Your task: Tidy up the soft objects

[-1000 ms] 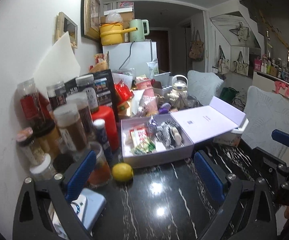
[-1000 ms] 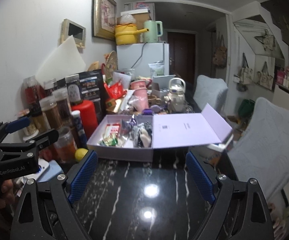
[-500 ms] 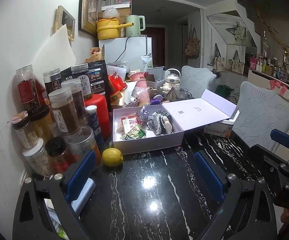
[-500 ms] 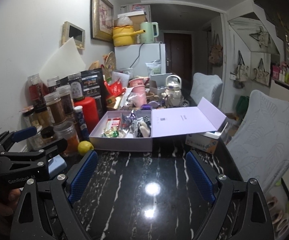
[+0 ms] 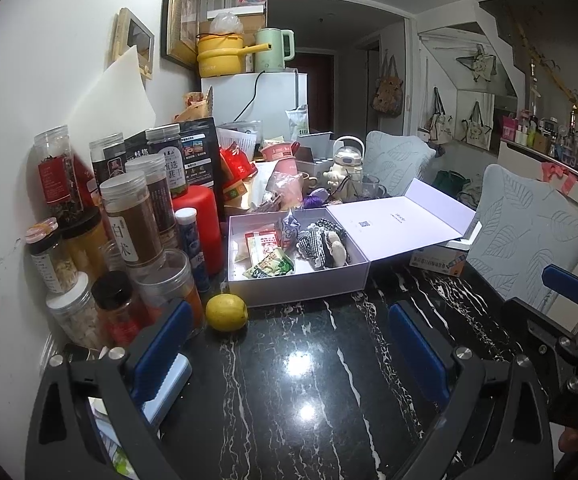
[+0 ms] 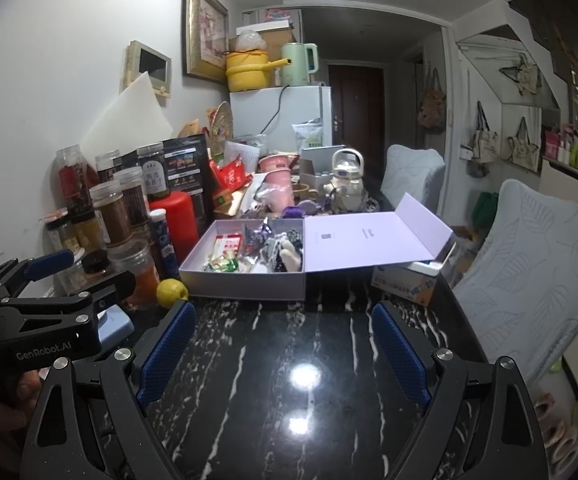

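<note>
Inspector: Where are the soft objects?

Operator: The checked fabric bundle (image 5: pixel 321 242) lies in the open lilac box (image 5: pixel 301 280), mid-frame on the black marble table (image 5: pixel 289 400), a lemon (image 5: pixel 226 313) just beside the box's lower-left corner.

Inspector: Grippers?

Operator: My left gripper (image 5: pixel 289 344) and right gripper (image 6: pixel 285 344) both stand wide, empty, low in frame.

Surface (image 6: pixel 289 360): glossy black marble-look stone, white veins. Box (image 6: pixel 245 280): matt lilac card. Jars (image 5: pixel 133 224) far left: clear plastic. Fingers (image 6: pixel 165 354): blue textured rubber. Chair covers (image 6: pixel 529 280): quilted cloth.
</note>
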`<state>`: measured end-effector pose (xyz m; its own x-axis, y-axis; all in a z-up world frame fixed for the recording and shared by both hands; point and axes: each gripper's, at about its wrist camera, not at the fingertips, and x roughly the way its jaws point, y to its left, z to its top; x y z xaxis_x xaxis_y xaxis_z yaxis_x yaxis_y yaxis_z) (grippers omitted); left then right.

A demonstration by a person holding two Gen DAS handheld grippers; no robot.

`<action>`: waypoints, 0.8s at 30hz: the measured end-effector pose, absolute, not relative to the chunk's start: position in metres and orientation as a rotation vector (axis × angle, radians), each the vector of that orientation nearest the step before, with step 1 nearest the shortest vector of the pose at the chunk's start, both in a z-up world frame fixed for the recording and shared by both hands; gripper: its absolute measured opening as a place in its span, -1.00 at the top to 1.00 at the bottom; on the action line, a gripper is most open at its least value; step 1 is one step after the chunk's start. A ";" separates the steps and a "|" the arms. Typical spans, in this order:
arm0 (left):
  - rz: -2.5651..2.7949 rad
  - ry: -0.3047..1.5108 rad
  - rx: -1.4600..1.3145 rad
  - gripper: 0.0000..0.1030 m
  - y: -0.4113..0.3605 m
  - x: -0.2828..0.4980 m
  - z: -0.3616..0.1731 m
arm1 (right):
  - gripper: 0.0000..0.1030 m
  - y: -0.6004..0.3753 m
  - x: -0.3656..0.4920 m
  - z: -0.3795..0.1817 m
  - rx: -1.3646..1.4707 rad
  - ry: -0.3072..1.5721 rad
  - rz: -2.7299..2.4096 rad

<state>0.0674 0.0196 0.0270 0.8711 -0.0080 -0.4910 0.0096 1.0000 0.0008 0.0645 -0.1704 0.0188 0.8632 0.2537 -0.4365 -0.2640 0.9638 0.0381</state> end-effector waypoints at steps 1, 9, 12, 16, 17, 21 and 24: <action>-0.009 0.513 0.003 -0.94 0.019 0.067 0.027 | -0.76 -0.170 0.065 0.018 -0.023 0.456 0.271; -0.017 0.515 0.010 -0.94 0.018 0.067 0.025 | -0.76 -0.172 0.063 0.013 -0.021 0.461 0.263; -0.017 0.516 0.010 -0.94 0.016 0.066 0.025 | -0.76 -0.172 0.063 0.013 -0.019 0.462 0.264; -0.020 0.514 0.006 -0.94 0.014 0.063 0.025 | -0.76 -0.173 0.064 0.014 -0.021 0.461 0.264; -0.020 0.513 0.005 -0.94 0.014 0.062 0.026 | -0.76 -0.173 0.064 0.014 -0.021 0.461 0.264; -0.021 0.511 0.009 -0.94 0.012 0.059 0.026 | -0.76 -0.174 0.062 0.013 -0.020 0.459 0.263; -0.022 0.513 0.008 -0.94 0.012 0.059 0.026 | -0.76 -0.174 0.061 0.012 -0.021 0.459 0.260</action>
<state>0.0591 0.0121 0.0261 0.8713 -0.0192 -0.4905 0.0234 0.9997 0.0025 0.0607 -0.1740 0.0125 0.8639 0.2435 -0.4409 -0.2530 0.9667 0.0381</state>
